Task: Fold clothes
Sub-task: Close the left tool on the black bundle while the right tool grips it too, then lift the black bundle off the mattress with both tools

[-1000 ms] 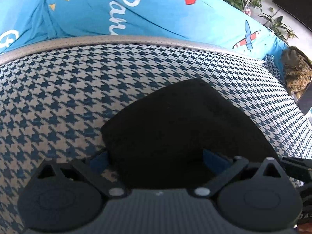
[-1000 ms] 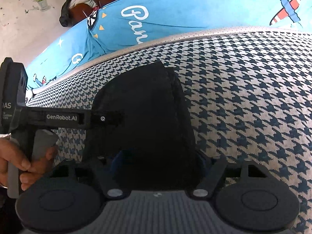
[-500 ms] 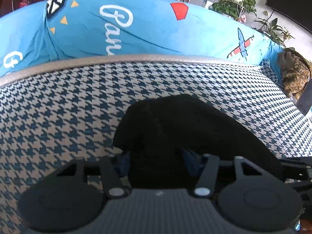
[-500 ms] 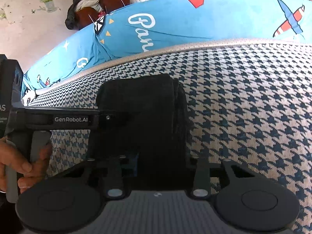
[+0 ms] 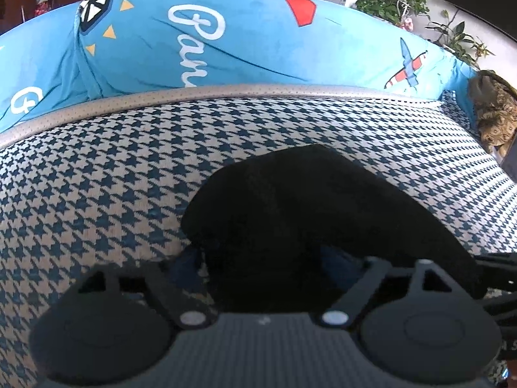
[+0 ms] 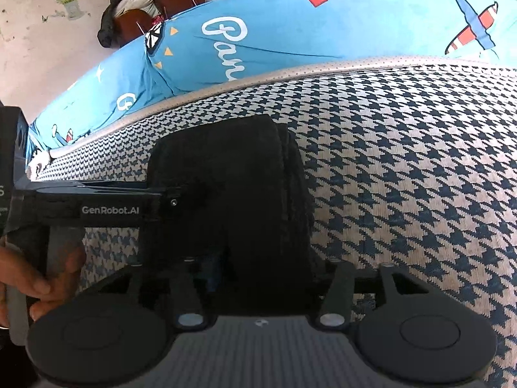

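Lying folded directly ahead of both grippers on the houndstooth cushion (image 5: 97, 177), the black garment (image 5: 307, 213) appears soft, light and limp. Left gripper (image 5: 261, 258) and right gripper (image 6: 258, 265) are opening, cloth between jaws; grasp doubled edges.

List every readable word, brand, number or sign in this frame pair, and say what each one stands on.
"GenRobot.AI": white print on the black left gripper, seen side-on in the right wrist view.
"Pan", cut off below: white script on the bright blue printed sheet behind the houndstooth cushion.
"G", partial: white letter on the same sheet, at the left edge.
White characters on the gripper's body at the right wrist view's far left: cut off, unreadable.
The folded black garment: no text visible.
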Motion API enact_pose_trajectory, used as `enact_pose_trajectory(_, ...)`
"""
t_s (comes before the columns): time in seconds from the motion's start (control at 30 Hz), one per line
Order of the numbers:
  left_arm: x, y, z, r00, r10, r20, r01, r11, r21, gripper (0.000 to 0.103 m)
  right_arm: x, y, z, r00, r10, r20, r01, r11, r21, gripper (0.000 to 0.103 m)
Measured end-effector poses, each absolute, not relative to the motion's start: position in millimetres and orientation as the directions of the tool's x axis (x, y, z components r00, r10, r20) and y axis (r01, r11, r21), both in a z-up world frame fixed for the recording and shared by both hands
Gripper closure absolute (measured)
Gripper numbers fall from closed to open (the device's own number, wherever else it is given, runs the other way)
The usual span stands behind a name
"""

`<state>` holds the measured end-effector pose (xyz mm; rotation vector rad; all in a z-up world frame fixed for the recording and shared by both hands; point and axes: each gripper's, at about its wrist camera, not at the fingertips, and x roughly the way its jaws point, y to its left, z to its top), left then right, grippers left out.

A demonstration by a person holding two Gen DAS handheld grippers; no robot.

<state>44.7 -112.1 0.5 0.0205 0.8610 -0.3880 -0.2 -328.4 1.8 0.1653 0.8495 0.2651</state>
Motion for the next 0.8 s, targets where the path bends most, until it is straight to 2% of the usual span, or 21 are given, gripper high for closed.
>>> enact_pose_trajectory(0.17, 50.6, -107.9, -8.7, 0.552, -0.364, -0.75, 0.336, 0.92, -0.199, 0.006, 1.1, -327.7, 0.5, 0.627, 0.287, -0.724, -0.15, 0.957, 0.249, 0.041)
enact_pose_trajectory(0.23, 50.9, -107.0, -10.9, 0.55, -0.382, -0.743, 0.338, 0.915, -0.22, 0.009, 1.5, -327.3, 0.4, 0.624, 0.291, -0.725, -0.15, 0.956, 0.254, 0.041)
enact_pose_trajectory(0.3, 48.4, -109.4, -9.9, 0.545, -0.411, -0.731, 0.369, 0.9, -0.23, 0.031, 1.6, -325.9, 0.9, 0.623, 0.295, -0.724, -0.156, 0.954, 0.255, 0.05)
enact_pose_trajectory(0.5, 38.2, -113.6, 0.4, 0.592, -0.396, -0.702, 0.377, 0.906, -0.193, 0.061, -1.7, -318.4, 5.8, 0.644, 0.288, -0.709, -0.186, 0.958, 0.22, 0.067)
enact_pose_trajectory(0.57, 35.7, -111.9, 5.1, 0.613, -0.385, -0.69, 0.365, 0.913, -0.185, 0.073, -2.8, -315.8, 7.3, 0.652, 0.281, -0.704, -0.195, 0.96, 0.201, 0.069)
enact_pose_trajectory(0.7, 30.6, -112.9, 13.6, 0.65, -0.357, -0.671, 0.357, 0.923, -0.146, 0.081, -5.9, -310.4, 11.6, 0.67, 0.268, -0.692, -0.216, 0.963, 0.164, 0.072)
enact_pose_trajectory(0.8, 25.8, -115.8, 18.4, 0.676, -0.338, -0.655, 0.358, 0.927, -0.109, 0.082, -7.2, -306.6, 14.4, 0.689, 0.258, -0.677, -0.224, 0.965, 0.14, 0.072)
